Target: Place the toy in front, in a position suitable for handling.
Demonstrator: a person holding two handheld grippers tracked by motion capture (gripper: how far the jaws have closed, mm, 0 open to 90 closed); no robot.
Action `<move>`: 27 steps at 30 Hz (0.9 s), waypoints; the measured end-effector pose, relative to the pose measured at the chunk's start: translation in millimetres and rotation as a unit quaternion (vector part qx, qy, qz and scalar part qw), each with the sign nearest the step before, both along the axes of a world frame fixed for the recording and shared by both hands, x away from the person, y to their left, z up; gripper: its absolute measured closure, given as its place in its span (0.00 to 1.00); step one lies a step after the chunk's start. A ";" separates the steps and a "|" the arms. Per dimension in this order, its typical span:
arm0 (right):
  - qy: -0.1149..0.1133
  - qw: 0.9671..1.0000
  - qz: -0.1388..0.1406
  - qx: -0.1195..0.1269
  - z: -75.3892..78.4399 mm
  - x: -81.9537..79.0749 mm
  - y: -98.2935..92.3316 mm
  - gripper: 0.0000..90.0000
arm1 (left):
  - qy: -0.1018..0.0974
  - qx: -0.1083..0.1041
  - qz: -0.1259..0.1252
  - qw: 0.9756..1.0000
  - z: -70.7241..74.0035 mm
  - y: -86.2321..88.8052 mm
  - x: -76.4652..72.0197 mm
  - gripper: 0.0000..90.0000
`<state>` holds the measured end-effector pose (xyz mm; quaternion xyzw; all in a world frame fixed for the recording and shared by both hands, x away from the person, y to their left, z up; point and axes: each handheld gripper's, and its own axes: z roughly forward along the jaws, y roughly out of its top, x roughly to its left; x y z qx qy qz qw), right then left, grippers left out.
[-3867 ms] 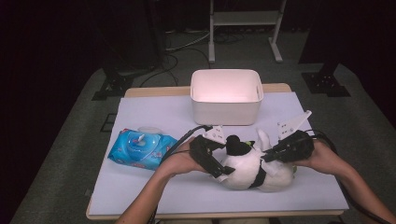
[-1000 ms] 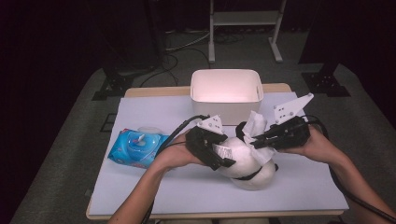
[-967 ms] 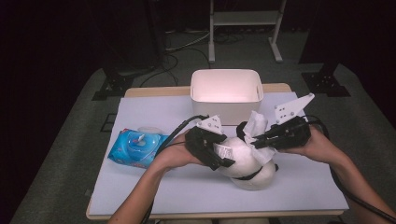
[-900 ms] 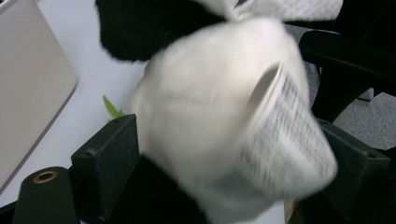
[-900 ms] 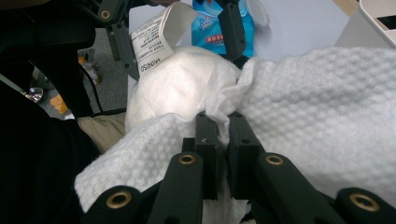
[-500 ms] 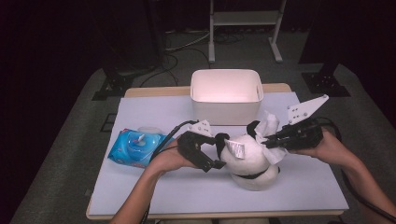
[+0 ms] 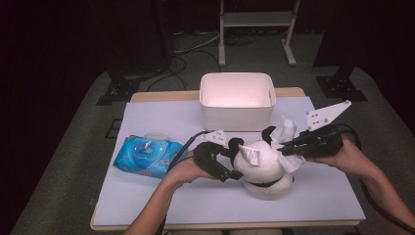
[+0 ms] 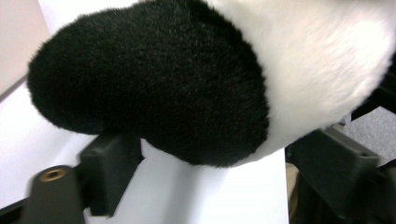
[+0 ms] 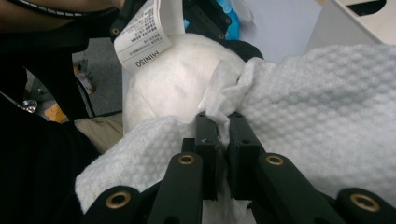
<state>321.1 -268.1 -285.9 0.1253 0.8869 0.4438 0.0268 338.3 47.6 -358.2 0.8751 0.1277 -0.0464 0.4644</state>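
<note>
Panda plush (image 7: 266, 166) sits on the near-right part of the table (image 7: 161, 205), between the two hands, and it lies lower and more tipped than a second ago, when it was held up higher off the lilac cover. On its near-left side the left gripper (image 7: 234, 161) has come down with it; its jaws, wide around the toy's black limb (image 8: 154, 88), have just been closing a little, though the left gripper view shows the black pads standing off the fur on either side, so this reads as a loose cradle, not a firm grip. At the toy's right flank the right gripper (image 7: 288, 147) keeps its jaws pressed together on a bunched white wet wipe (image 9: 308, 102), and the wipe has slid from the top of the head toward the far-right side beside the ear. That suggests the wiping of the plush is under way, moving on to a fresh patch. Left of the toy lies the blue wipe pack (image 7: 148, 155), and beyond it the white bin (image 7: 237, 100) stands at the table's far edge.
</note>
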 end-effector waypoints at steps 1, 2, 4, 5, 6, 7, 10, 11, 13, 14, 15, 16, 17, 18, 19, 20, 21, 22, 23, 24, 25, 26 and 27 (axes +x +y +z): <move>0.001 1.000 0.000 0.002 1.1 0.0 0.1 0.93 | -0.001 -0.001 0.000 1.000 1.7 1.0 0.2 0.23; -0.003 1.000 0.001 0.005 1.9 0.5 0.0 0.93 | -0.003 -0.001 0.000 1.000 4.5 1.9 0.5 0.24; -0.002 1.000 0.000 0.010 3.8 1.6 0.3 0.93 | -0.007 0.000 0.002 1.000 9.0 3.3 0.5 0.24; -0.003 1.000 0.000 0.011 4.1 2.1 0.7 0.93 | -0.008 -0.001 0.004 1.000 10.5 4.2 0.6 0.24; -0.003 1.000 -0.001 0.013 4.1 2.5 1.3 0.93 | -0.008 -0.004 0.005 1.000 11.7 5.3 1.1 0.24; -0.003 1.000 0.000 0.014 3.9 3.1 1.8 0.93 | -0.007 -0.003 0.007 1.000 12.8 6.5 1.1 0.24; -0.002 1.000 -0.001 0.019 3.4 4.6 3.7 0.93 | -0.015 -0.004 0.012 1.000 19.3 10.0 -0.3 0.25; -0.001 1.000 0.000 0.019 3.7 5.5 4.4 0.93 | -0.017 -0.006 0.015 1.000 22.0 11.2 -1.0 0.25; -0.003 1.000 0.001 0.017 4.1 6.2 6.6 0.93 | -0.025 -0.010 0.018 0.999 29.0 16.0 -1.7 0.25; -0.003 1.000 0.002 0.016 4.4 6.3 7.8 0.93 | -0.029 -0.015 0.020 0.999 31.9 18.1 -1.5 0.25; -0.003 1.000 0.003 0.018 4.5 6.5 8.9 0.93 | -0.028 -0.018 0.020 0.999 35.6 20.1 -1.8 0.25; 0.002 1.000 0.007 0.023 4.7 6.8 10.7 0.93 | -0.032 -0.014 0.016 0.999 39.2 20.5 -2.7 0.25; 0.003 1.000 0.014 0.024 4.6 7.0 15.1 0.93 | -0.037 -0.003 0.017 0.999 40.3 18.8 -3.9 0.25; -0.002 1.000 0.019 0.018 4.8 6.7 19.5 0.93 | -0.038 0.003 0.018 0.999 40.3 18.1 -4.1 0.25; -0.004 1.000 0.020 0.015 5.5 6.3 22.2 0.93 | -0.036 0.003 0.018 0.999 39.9 18.7 -3.5 0.25; -0.005 1.000 0.022 0.017 6.8 6.4 24.7 0.93 | -0.035 0.001 0.018 0.999 39.3 19.3 -3.5 0.25; -0.007 1.000 0.025 0.018 8.4 6.6 27.0 0.93 | -0.035 -0.001 0.019 0.999 39.0 19.1 -3.9 0.25; -0.008 0.999 0.026 0.018 9.5 6.8 29.0 0.93 | -0.035 -0.002 0.019 0.999 38.8 18.7 -4.1 0.25; -0.009 0.999 0.028 0.017 10.2 7.1 30.5 0.93 | -0.035 -0.001 0.017 0.999 38.7 17.9 -4.2 0.24; -0.009 0.999 0.030 0.016 11.4 7.4 32.7 0.93 | -0.037 0.000 0.016 0.999 38.3 16.6 -4.0 0.24; -0.012 0.999 0.032 0.014 13.1 7.6 35.4 0.93 | -0.037 0.001 0.015 0.999 38.0 15.7 -4.1 0.23; -0.013 0.999 0.034 0.014 14.6 7.8 37.5 0.93 | -0.037 0.001 0.013 0.999 37.6 15.0 -4.0 0.23; -0.012 0.999 0.037 0.014 15.9 7.9 39.7 0.93 | -0.038 0.000 0.011 0.999 37.2 14.1 -3.7 0.22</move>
